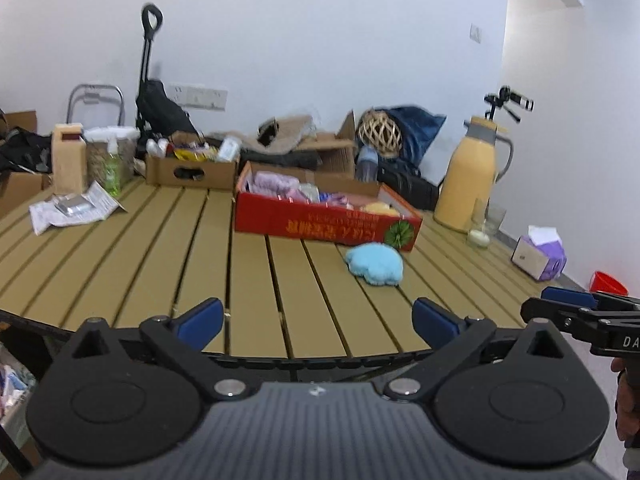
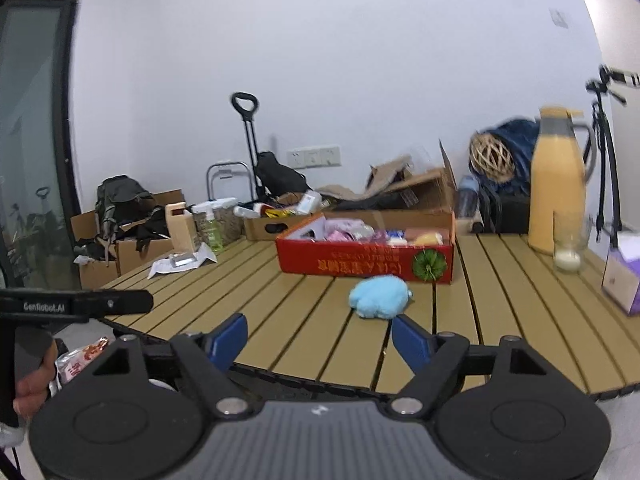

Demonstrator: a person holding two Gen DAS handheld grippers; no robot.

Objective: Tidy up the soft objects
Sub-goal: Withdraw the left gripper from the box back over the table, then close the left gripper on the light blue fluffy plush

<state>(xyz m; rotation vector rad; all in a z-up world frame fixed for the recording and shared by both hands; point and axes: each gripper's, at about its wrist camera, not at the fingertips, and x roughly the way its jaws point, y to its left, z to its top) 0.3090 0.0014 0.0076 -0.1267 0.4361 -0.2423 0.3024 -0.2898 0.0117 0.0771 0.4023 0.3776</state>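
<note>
Left gripper (image 1: pixel 316 316) wide open w/ nothing in it, near the tabletop (image 1: pixel 160 248) edge. Blue plush (image 1: pixel 374 264) lies on the slats just in front of the red box (image 1: pixel 320 220) w/ other soft stuff inside. Right gripper (image 2: pixel 318 338) also spread, empty, plush just beyond it.

A: What's the room like?
B: Plain white walls (image 1: pixel 320 40), a row of sockets (image 2: pixel 314 157) low down.
A: Furniture?
B: A slatted wooden table (image 1: pixel 160 248). A dark glass door (image 2: pixel 28 140) stands at the left.
</note>
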